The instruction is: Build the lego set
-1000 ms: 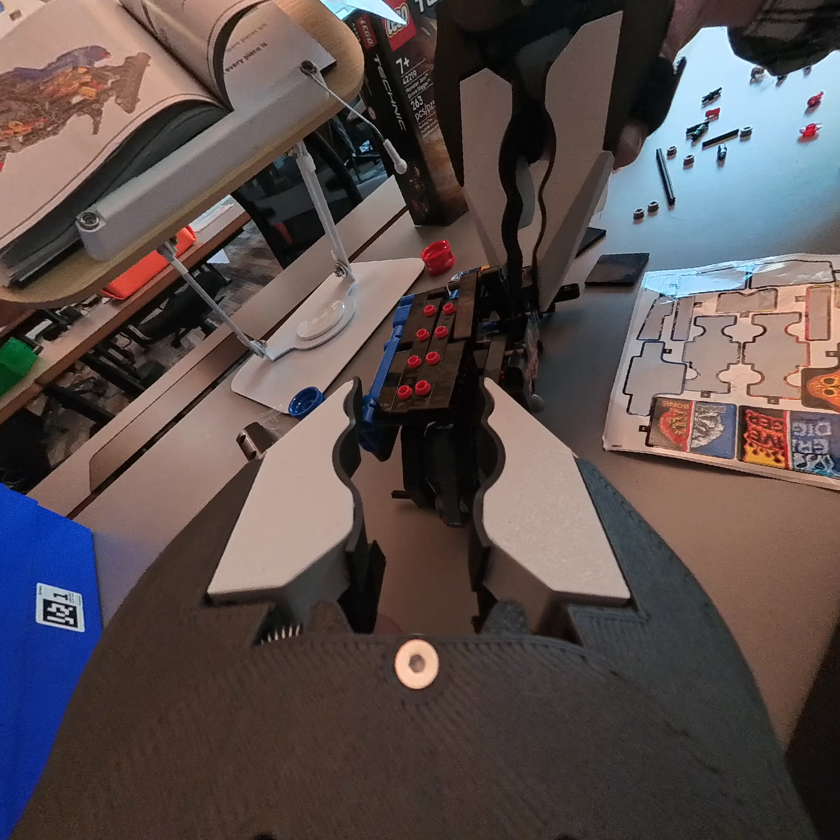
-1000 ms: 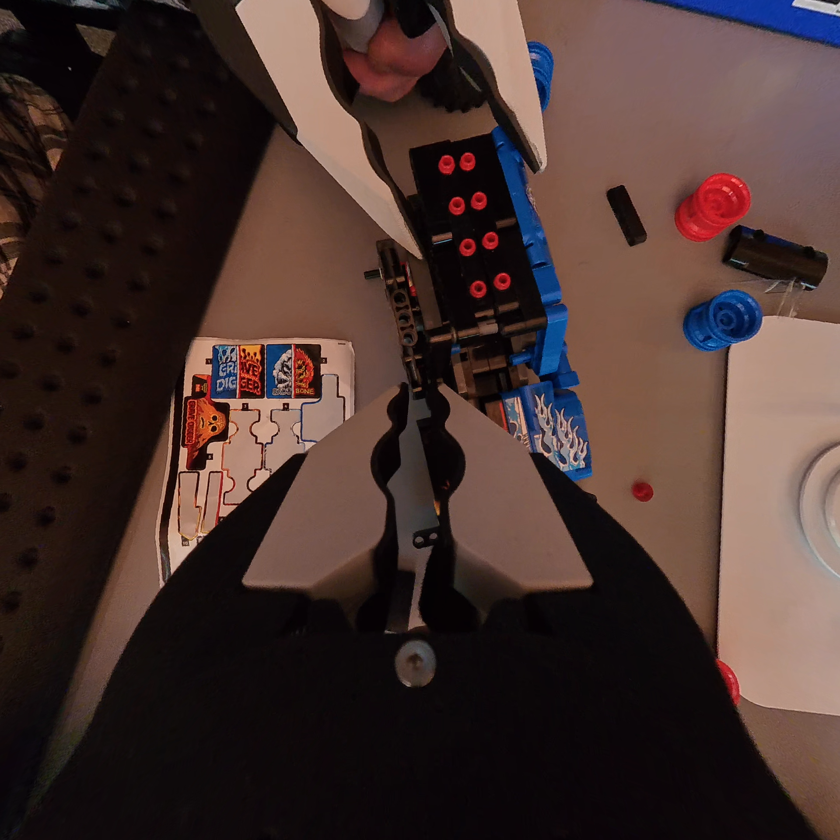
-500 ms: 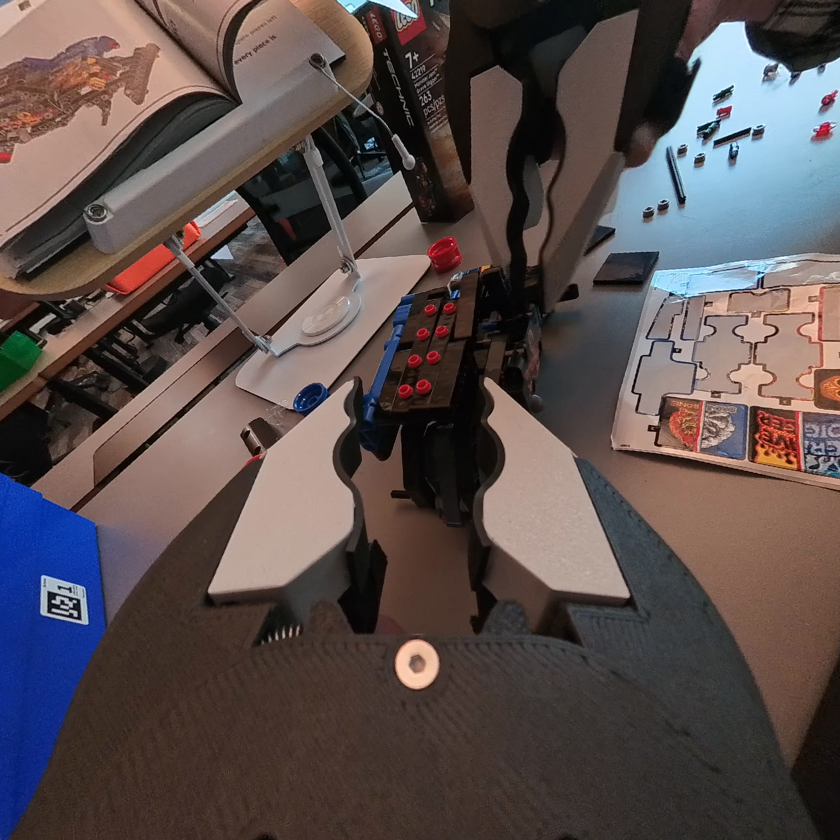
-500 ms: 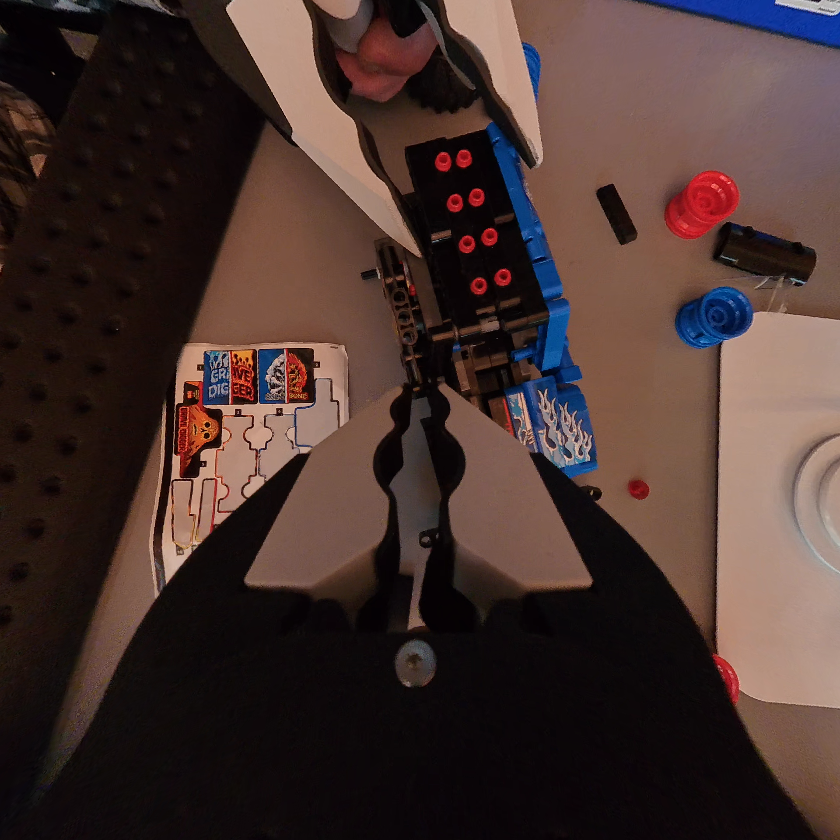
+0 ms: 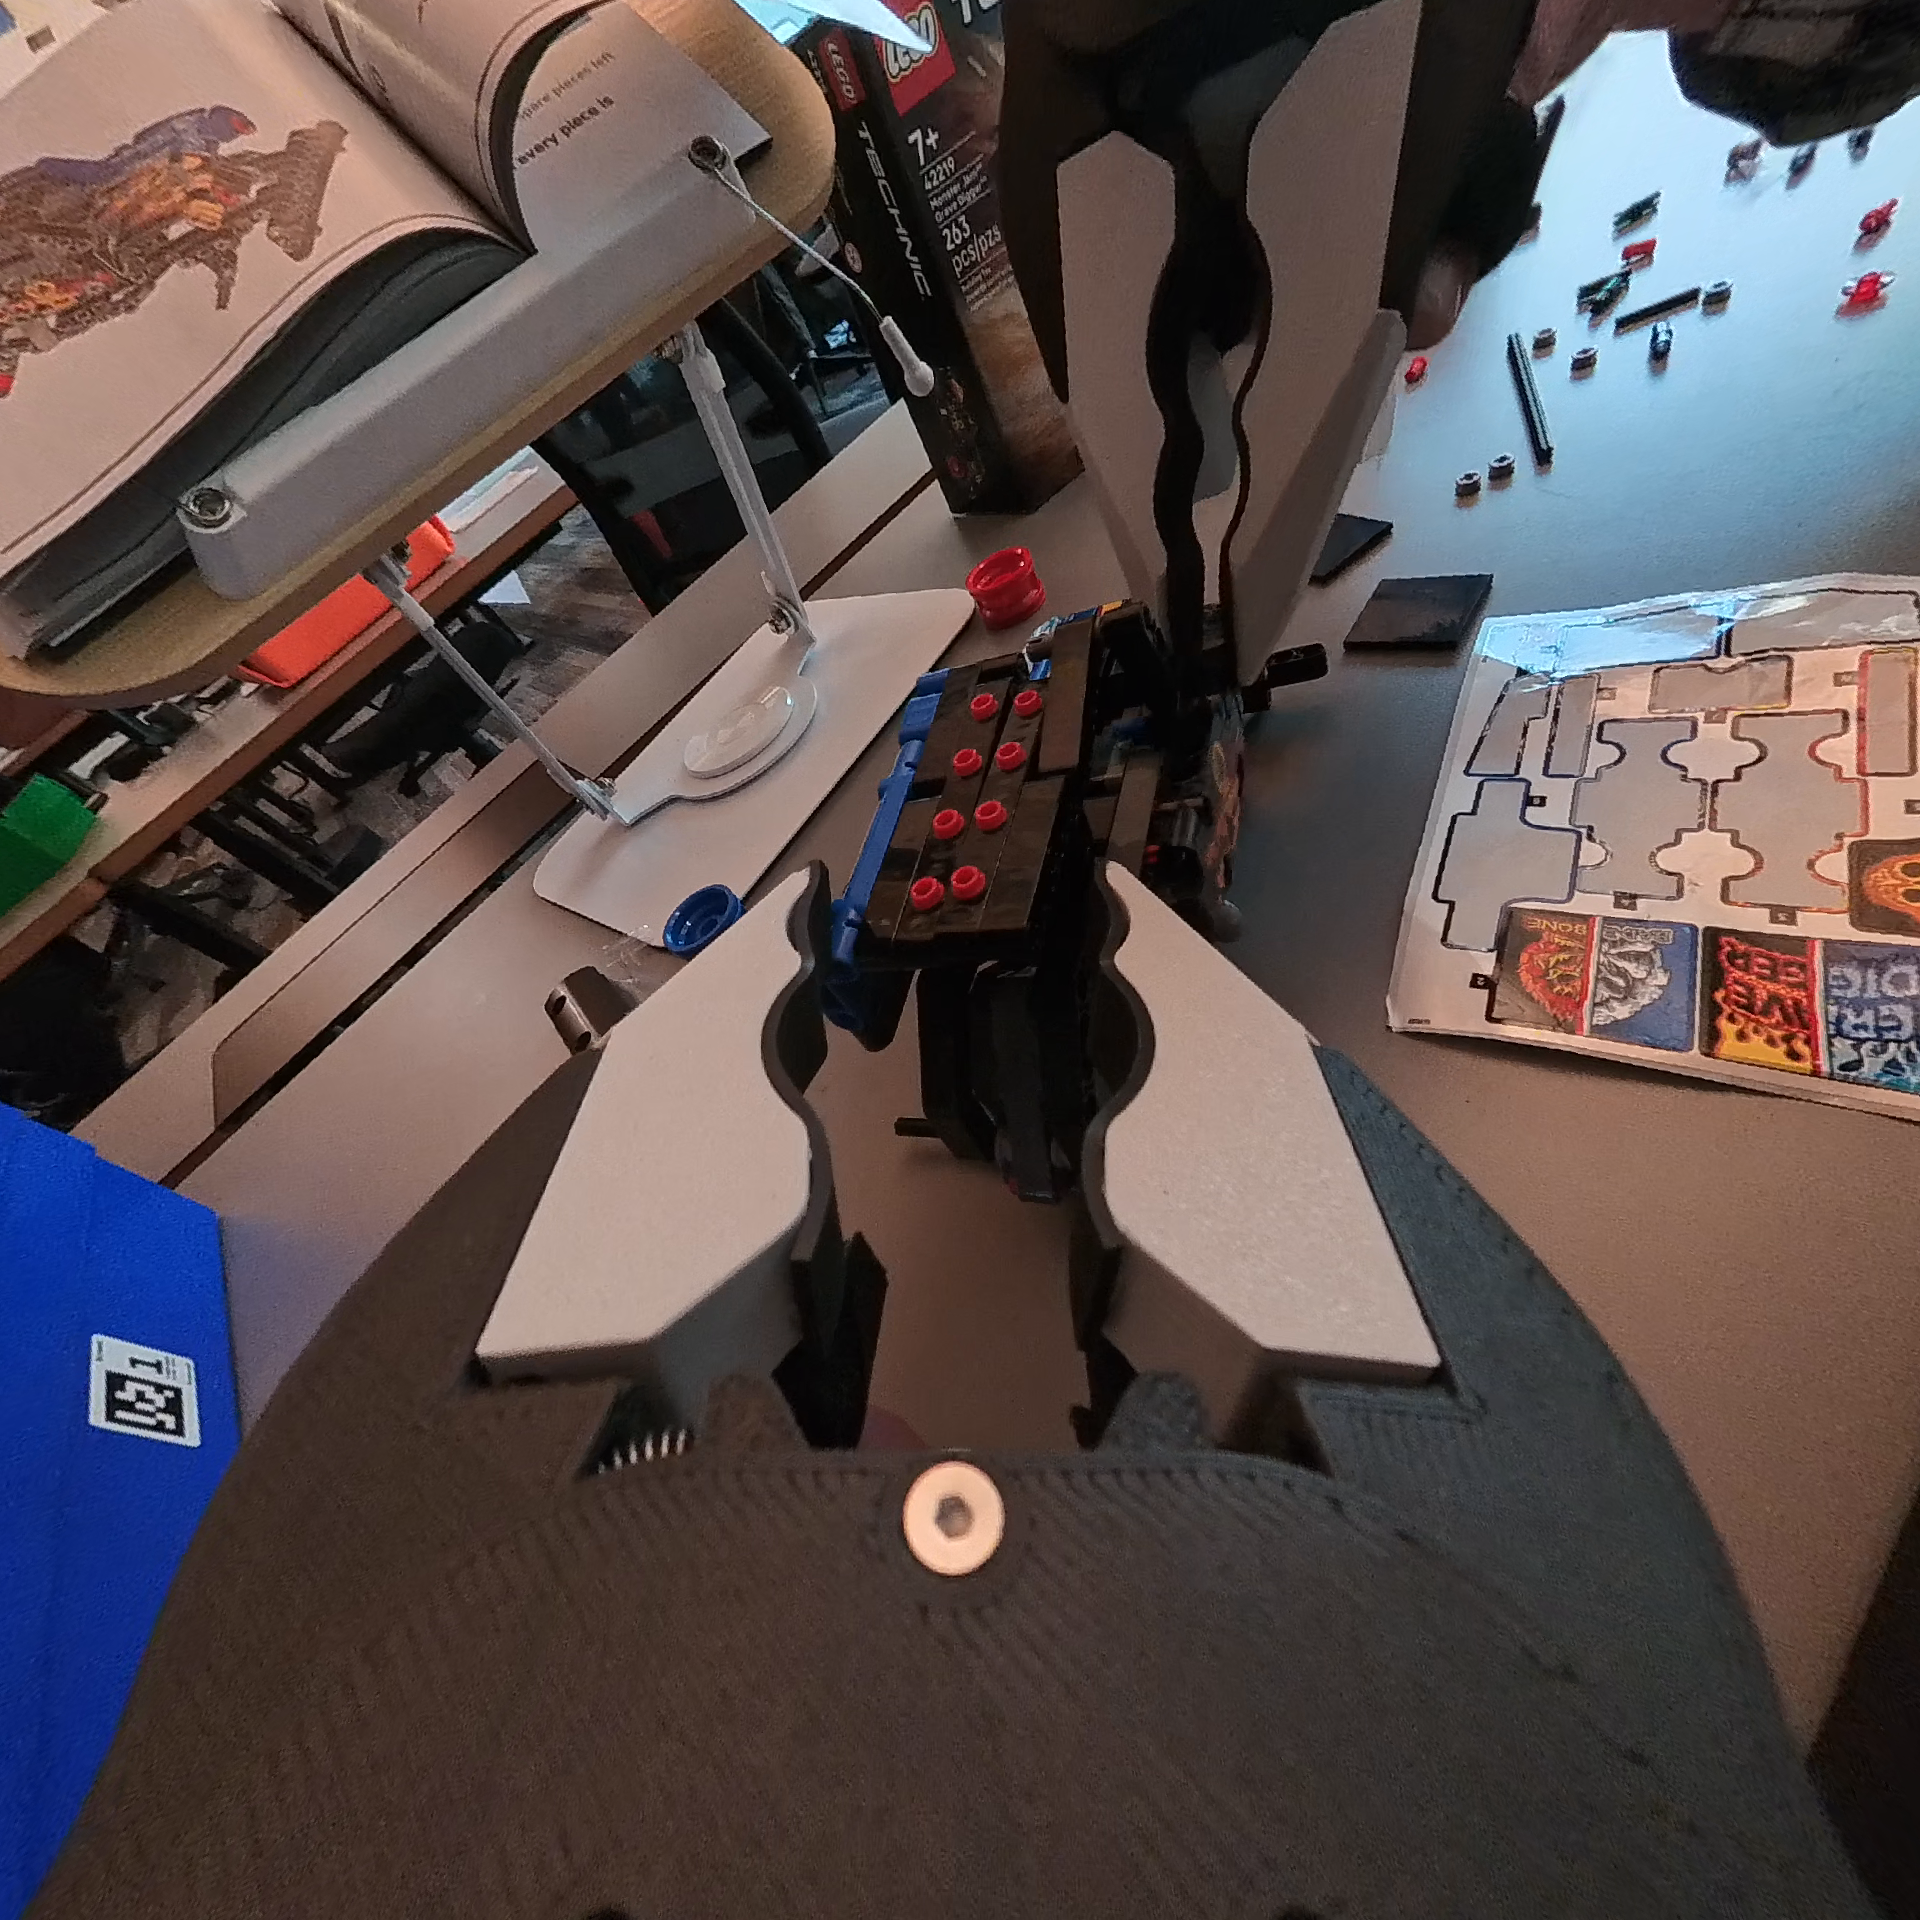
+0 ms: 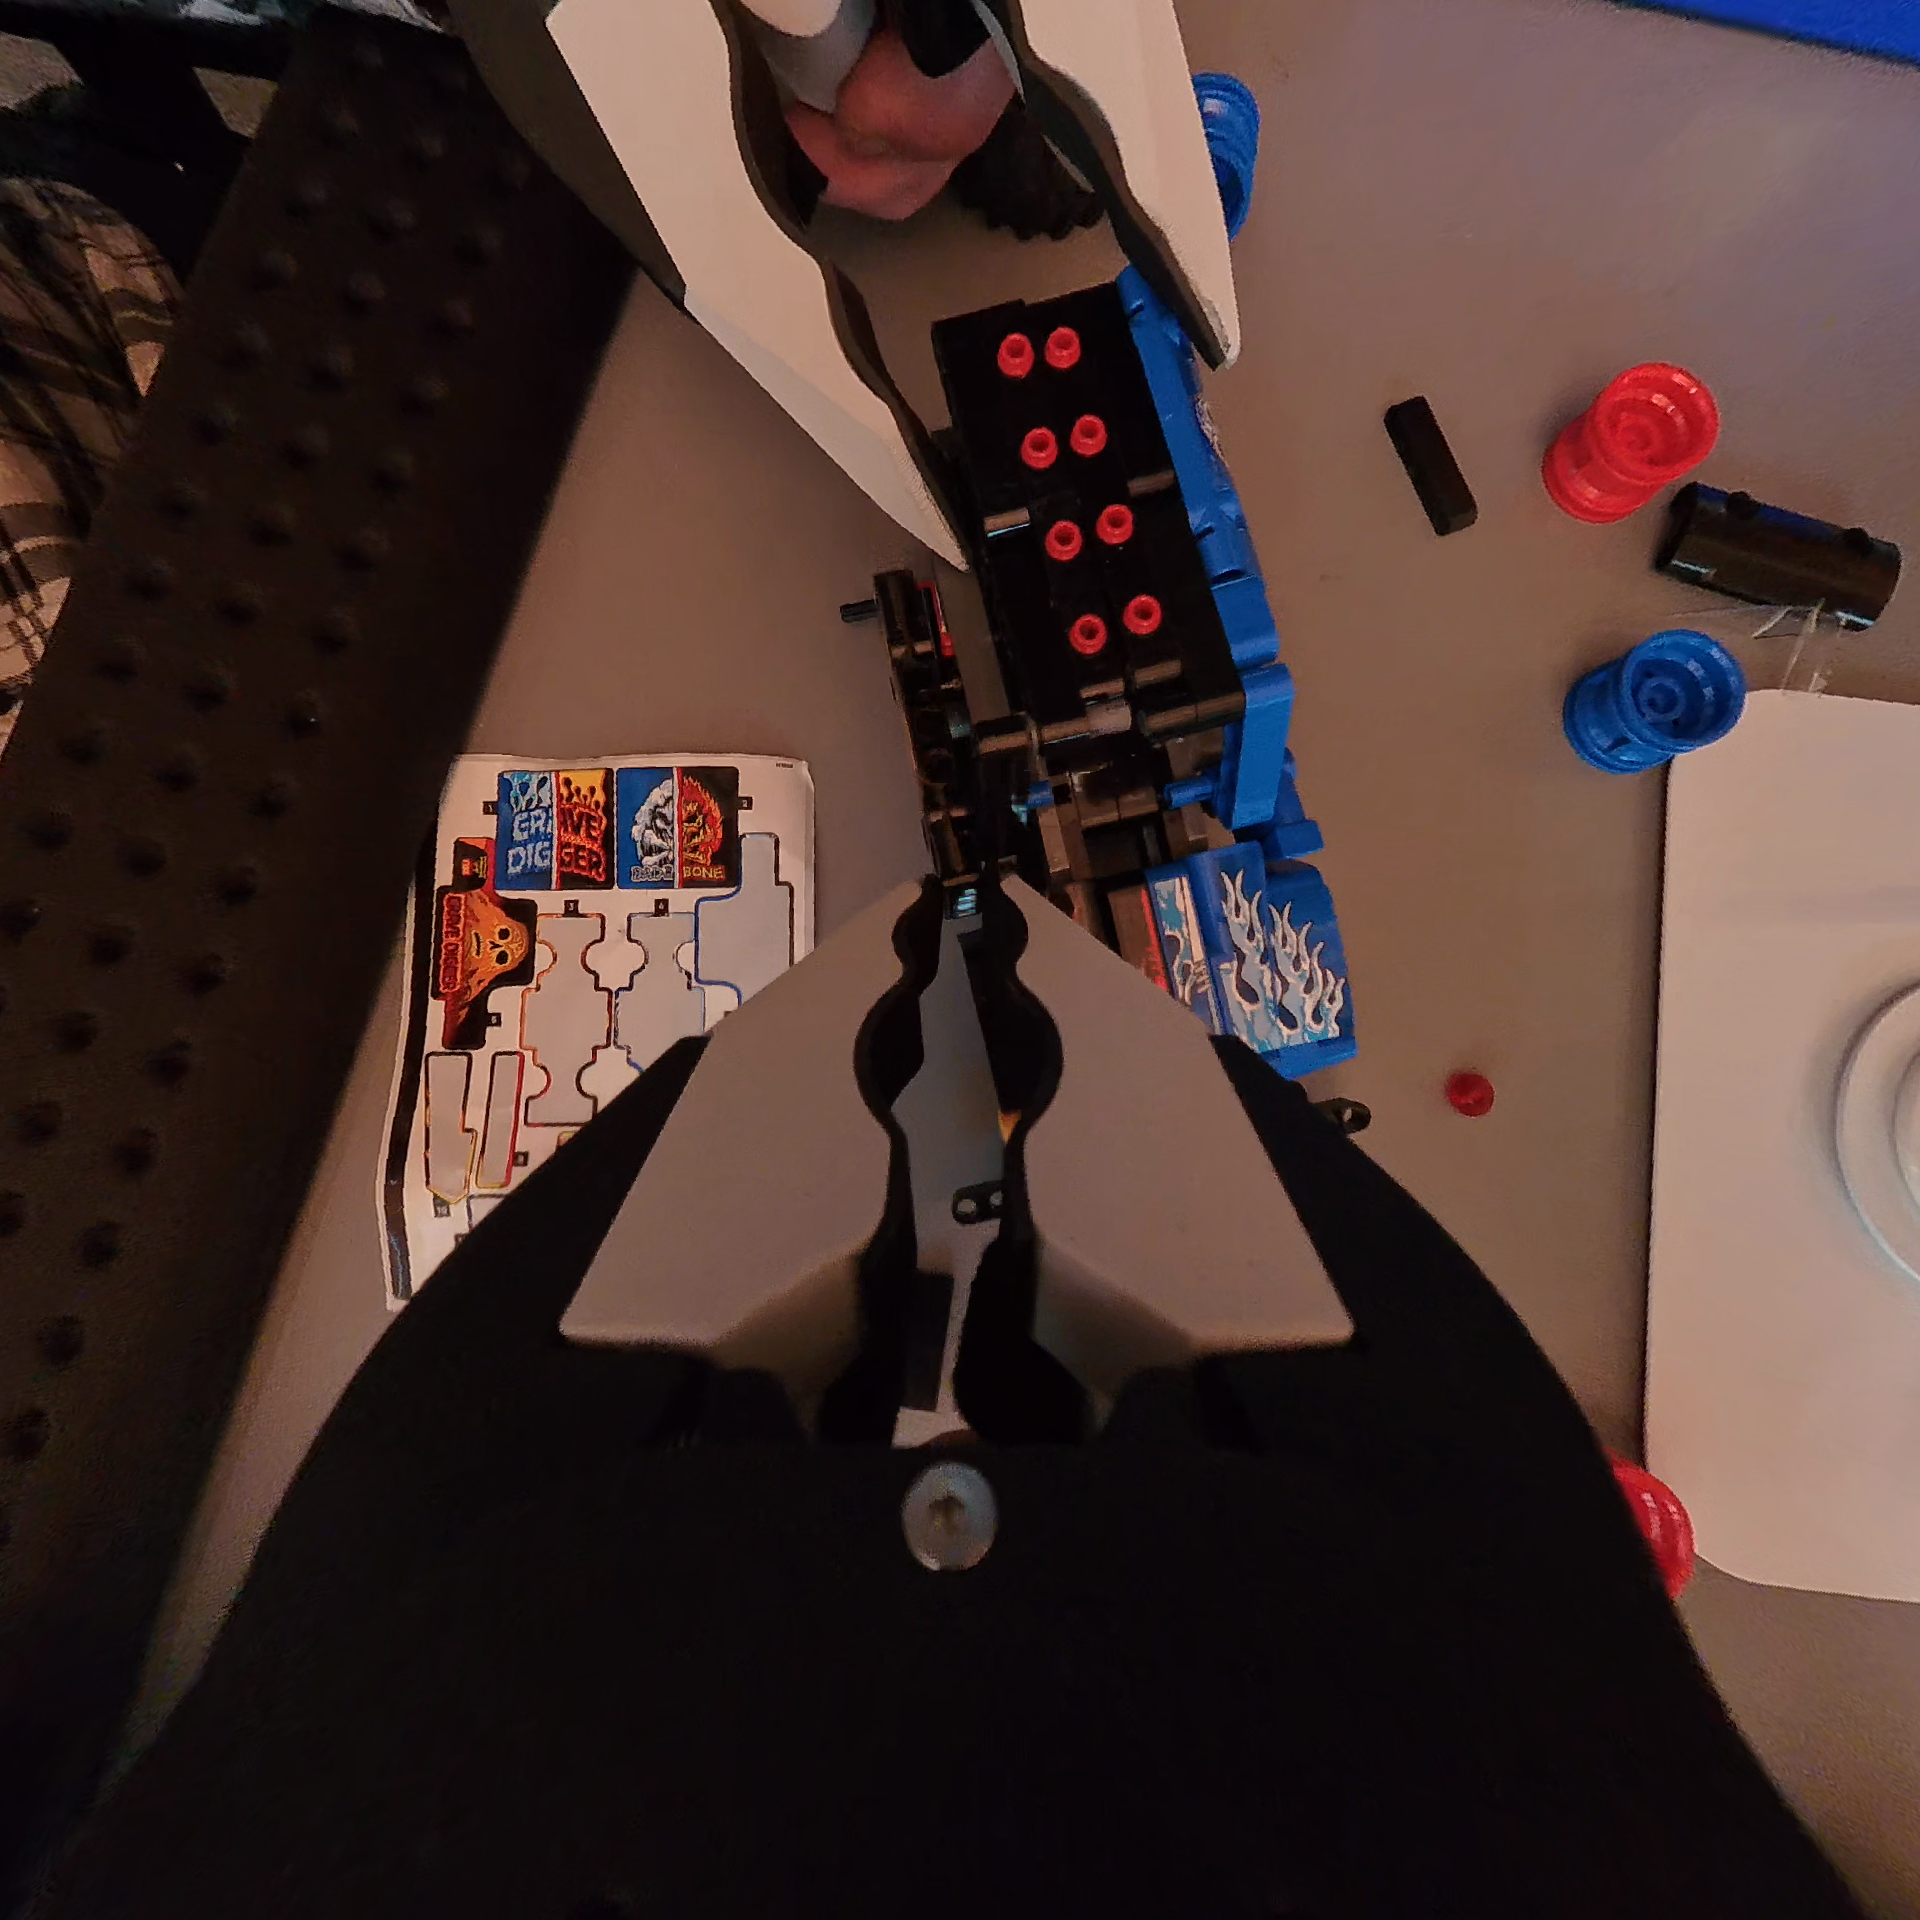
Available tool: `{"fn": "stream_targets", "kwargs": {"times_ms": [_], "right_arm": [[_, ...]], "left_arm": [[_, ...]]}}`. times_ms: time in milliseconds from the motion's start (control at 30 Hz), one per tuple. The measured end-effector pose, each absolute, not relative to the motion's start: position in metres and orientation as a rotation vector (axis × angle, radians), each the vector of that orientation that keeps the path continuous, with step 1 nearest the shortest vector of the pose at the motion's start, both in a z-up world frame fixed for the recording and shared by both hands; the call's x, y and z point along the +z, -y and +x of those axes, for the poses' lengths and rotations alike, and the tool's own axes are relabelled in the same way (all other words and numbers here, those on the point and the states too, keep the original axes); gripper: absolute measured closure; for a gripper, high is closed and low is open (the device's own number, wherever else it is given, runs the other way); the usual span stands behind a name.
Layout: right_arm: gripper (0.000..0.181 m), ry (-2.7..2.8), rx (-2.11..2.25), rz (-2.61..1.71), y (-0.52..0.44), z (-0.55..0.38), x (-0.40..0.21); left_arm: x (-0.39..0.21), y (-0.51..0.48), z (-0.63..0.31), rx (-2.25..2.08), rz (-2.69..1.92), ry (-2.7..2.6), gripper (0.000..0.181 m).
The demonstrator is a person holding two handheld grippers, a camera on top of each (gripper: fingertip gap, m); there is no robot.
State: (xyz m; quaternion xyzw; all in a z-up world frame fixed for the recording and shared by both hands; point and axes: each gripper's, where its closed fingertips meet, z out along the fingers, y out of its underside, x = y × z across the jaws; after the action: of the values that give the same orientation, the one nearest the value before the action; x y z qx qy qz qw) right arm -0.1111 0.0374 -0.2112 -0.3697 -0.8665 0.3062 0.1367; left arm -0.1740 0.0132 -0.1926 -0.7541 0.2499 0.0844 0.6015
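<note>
The half-built lego model (image 5: 1003,831) lies mid-counter (image 5: 1558,1195), left of the sticker sheet (image 5: 1683,831). The left tongs (image 5: 956,914) straddle its near end, seemingly gripping it. The right tongs (image 6: 961,899), nearly closed, pinch its far black frame.

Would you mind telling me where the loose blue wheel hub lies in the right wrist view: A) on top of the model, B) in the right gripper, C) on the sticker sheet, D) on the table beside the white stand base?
D: the blue hub lies on the table at the edge of the white stand base, apart from the model.
</note>
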Motion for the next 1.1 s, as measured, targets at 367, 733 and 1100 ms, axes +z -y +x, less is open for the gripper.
{"fn": "stream_targets", "kwargs": {"times_ms": [367,733,1100], "right_arm": [[0.176,2.543,0.895,-1.064,-0.037,-0.104,-0.21],[0.176,2.504,0.866,-1.068,-0.046,-0.104,-0.198],[0.176,2.388,0.838,-1.107,-0.055,-0.118,-0.187]], "left_arm": [[-0.193,-0.013,-0.171,0.197,-1.742,-0.597,0.134],[-0.193,-0.014,-0.173,0.217,-1.742,-0.593,0.141],[-0.191,-0.017,-0.181,0.195,-1.753,-0.532,0.142]]}}
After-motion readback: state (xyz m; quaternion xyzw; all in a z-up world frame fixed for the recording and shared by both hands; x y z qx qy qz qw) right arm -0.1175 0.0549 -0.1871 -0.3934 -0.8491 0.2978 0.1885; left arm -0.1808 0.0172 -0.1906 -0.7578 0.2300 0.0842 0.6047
